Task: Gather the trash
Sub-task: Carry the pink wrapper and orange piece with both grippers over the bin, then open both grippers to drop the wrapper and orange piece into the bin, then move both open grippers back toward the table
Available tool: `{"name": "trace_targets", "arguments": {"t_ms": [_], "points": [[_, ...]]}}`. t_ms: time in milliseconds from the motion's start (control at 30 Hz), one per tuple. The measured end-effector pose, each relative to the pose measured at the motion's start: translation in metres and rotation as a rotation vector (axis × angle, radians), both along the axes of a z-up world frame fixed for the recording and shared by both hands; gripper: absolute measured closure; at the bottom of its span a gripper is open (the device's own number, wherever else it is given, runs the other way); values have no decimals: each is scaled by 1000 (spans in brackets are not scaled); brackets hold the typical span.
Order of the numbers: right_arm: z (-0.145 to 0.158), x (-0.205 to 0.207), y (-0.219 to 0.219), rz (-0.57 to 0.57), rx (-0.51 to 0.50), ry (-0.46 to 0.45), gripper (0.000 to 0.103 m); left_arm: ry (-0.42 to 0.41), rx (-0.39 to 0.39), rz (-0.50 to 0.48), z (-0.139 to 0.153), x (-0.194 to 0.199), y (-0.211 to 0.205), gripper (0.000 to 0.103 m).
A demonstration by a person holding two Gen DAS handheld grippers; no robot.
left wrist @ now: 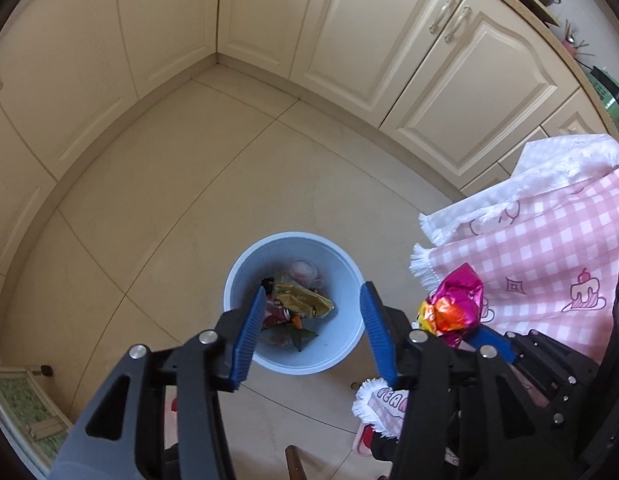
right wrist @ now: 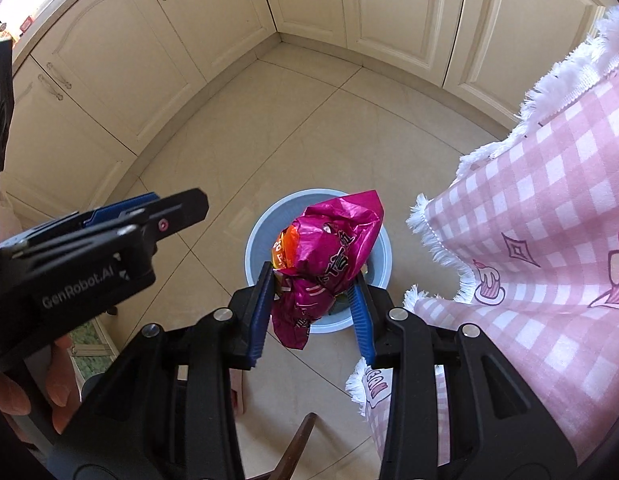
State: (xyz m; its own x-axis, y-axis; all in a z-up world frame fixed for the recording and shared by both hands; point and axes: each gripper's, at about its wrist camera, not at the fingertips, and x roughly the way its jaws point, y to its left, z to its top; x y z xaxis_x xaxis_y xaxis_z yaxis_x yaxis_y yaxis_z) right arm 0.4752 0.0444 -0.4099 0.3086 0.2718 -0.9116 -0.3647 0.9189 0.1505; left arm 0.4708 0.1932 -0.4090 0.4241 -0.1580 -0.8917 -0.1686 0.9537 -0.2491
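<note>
Blue-padded jaws of the right gripper (right wrist: 311,312) pinch a crumpled magenta snack wrapper (right wrist: 329,256) directly above the light blue trash bin (right wrist: 255,240) on the tiled floor (right wrist: 309,128). Beside it, the left gripper (left wrist: 313,328) hangs over the same bin with its jaws parted and nothing between them, while earlier wrappers (left wrist: 301,304) lie inside and a pink checked tablecloth (left wrist: 549,240) drapes nearby.

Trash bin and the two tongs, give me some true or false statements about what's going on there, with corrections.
1. The right tongs grip a magenta snack bag. True.
2. The left tongs hold a wrapper. False: they stand open with nothing between them.
3. The blue bin is empty. False: wrappers already lie inside.
4. The bin stands on the tiled floor. True.
5. The pink checked cloth covers the bin. False: it hangs beside it.
</note>
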Motion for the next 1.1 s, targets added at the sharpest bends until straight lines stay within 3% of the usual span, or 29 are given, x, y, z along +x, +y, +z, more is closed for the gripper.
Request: {"name": "trace_targets", "arguments": {"t_ms": [700, 900, 1100], "points": [[0, 4, 21, 35, 10, -14, 65, 11, 44, 80, 2, -23, 27, 53], [6, 6, 22, 20, 2, -43, 48, 1, 47, 106, 7, -26, 33, 51], [17, 2, 18, 15, -1, -62, 48, -14, 47, 109, 15, -30, 35, 49]]}}
